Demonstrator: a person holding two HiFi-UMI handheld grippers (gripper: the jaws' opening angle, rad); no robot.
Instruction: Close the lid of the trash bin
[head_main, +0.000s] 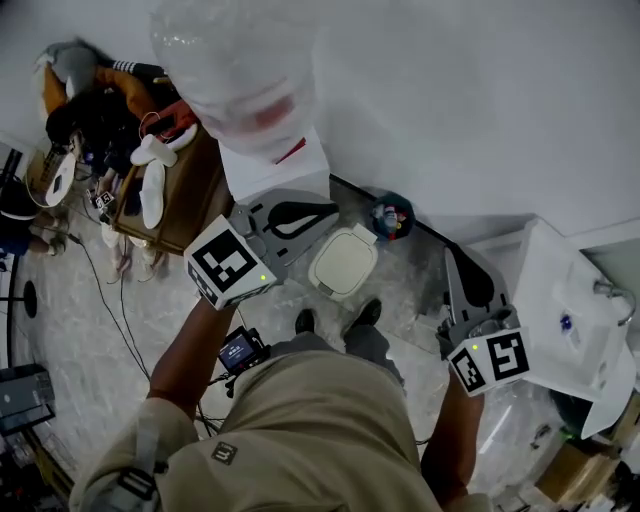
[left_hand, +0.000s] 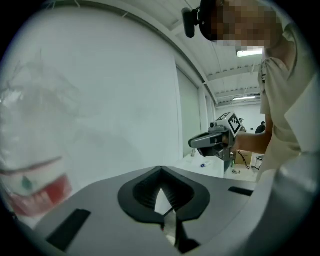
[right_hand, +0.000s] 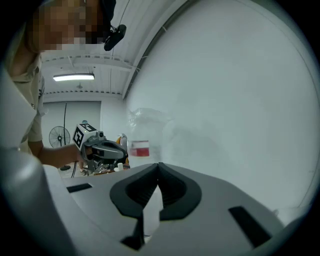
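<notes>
The trash bin (head_main: 343, 263) stands on the floor by the wall in the head view, just beyond the person's shoes. Its cream lid lies flat over it. My left gripper (head_main: 333, 211) hovers just left of the bin and higher, jaws shut with nothing between them. My right gripper (head_main: 453, 252) is held to the right of the bin, also shut and empty. Both gripper views face the white wall, and the bin is in neither. The left gripper (left_hand: 161, 169) sees the right one (left_hand: 216, 140); the right gripper (right_hand: 159, 164) sees the left one (right_hand: 100, 149).
A round dark container (head_main: 391, 216) with small coloured items sits against the wall right of the bin. A white box (head_main: 275, 165) under a clear plastic bag (head_main: 235, 70) stands behind the left gripper. A cluttered brown stand (head_main: 175, 195) is at left, a white fixture (head_main: 570, 310) at right.
</notes>
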